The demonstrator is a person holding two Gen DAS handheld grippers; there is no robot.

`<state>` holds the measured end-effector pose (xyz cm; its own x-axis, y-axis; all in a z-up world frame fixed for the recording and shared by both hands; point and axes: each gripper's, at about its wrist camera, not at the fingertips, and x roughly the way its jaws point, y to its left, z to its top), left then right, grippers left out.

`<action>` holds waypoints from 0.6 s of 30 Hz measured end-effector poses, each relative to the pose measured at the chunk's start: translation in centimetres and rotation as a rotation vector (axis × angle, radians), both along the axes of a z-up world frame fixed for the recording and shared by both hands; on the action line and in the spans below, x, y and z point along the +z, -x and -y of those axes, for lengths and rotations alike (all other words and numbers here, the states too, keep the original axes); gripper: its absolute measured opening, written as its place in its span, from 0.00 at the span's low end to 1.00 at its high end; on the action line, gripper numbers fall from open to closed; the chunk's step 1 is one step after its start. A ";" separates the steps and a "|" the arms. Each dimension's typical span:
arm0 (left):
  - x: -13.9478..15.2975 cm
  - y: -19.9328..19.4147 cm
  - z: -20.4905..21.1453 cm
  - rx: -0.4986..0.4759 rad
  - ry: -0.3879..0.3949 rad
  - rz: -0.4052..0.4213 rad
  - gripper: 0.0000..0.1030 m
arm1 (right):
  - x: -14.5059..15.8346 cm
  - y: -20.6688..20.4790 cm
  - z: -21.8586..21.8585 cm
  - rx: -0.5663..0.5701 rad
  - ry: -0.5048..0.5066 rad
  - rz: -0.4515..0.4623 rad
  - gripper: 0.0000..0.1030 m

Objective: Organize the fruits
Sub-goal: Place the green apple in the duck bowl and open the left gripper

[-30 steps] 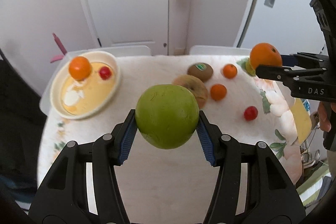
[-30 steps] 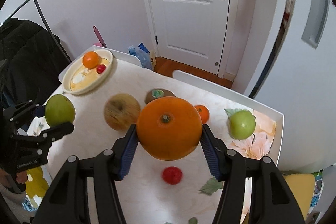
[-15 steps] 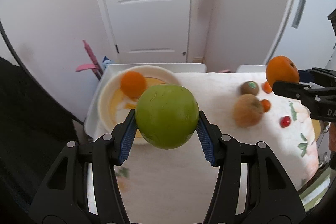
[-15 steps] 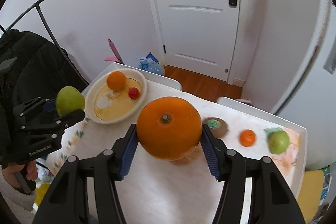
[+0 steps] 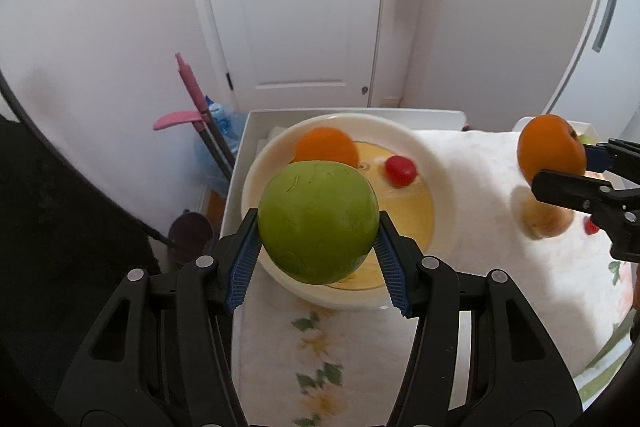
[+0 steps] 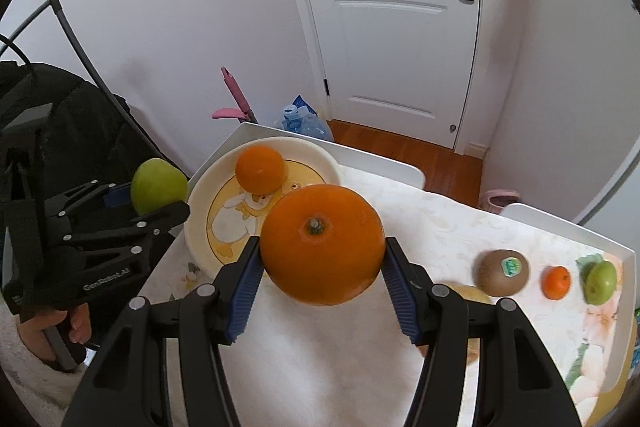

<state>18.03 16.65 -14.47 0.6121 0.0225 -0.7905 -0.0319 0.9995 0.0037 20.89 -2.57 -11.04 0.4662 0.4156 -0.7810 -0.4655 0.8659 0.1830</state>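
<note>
Green apple (image 5: pixel 318 222) clamped in left gripper (image 5: pixel 318 251) over near rim of cream bowl (image 5: pixel 424 155); bowl holds small orange (image 5: pixel 326 146) and cherry tomato (image 5: pixel 399 170). Right gripper (image 6: pixel 322 269) pinches big orange (image 6: pixel 322 245) above floral tablecloth (image 6: pixel 440 231). Kiwi (image 6: pixel 502 272), mandarin (image 6: pixel 556 282), second green apple (image 6: pixel 600 282) far right on table

we read "genrobot.ai" in white on the side of the left gripper (image 6: pixel 154 205). the kiwi (image 6: pixel 502 272) sticker is too blurred for us to read.
</note>
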 end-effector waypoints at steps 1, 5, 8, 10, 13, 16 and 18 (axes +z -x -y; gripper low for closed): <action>-0.5 -0.3 -0.2 -0.002 0.000 -0.005 0.58 | -0.4 -0.2 -0.4 -0.004 0.002 -0.004 0.53; -2.5 -2.0 -1.0 -0.004 0.003 -0.019 0.58 | -1.7 -0.9 -1.5 -0.020 0.008 -0.023 0.53; -3.6 -2.8 -1.4 -0.002 0.002 -0.025 0.58 | -2.6 -1.2 -2.1 -0.025 0.016 -0.040 0.53; -4.3 -3.1 -1.7 -0.003 -0.005 -0.027 0.58 | -3.2 -1.3 -2.5 -0.026 0.022 -0.050 0.53; -5.0 -3.5 -1.7 -0.006 -0.009 -0.037 0.58 | -3.9 -1.6 -3.0 -0.025 0.032 -0.059 0.53; -5.5 -3.7 -1.8 -0.011 -0.012 -0.043 0.58 | -4.4 -1.9 -3.0 -0.028 0.035 -0.066 0.53; -5.7 -3.9 -1.5 -0.017 -0.026 -0.048 0.58 | -4.5 -1.9 -3.0 -0.031 0.037 -0.068 0.53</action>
<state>21.90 18.20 -20.20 0.5743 0.0336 -0.8180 -0.0142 0.9994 0.0311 22.82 0.45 -15.53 0.4242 0.3721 -0.8256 -0.4258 0.8866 0.1809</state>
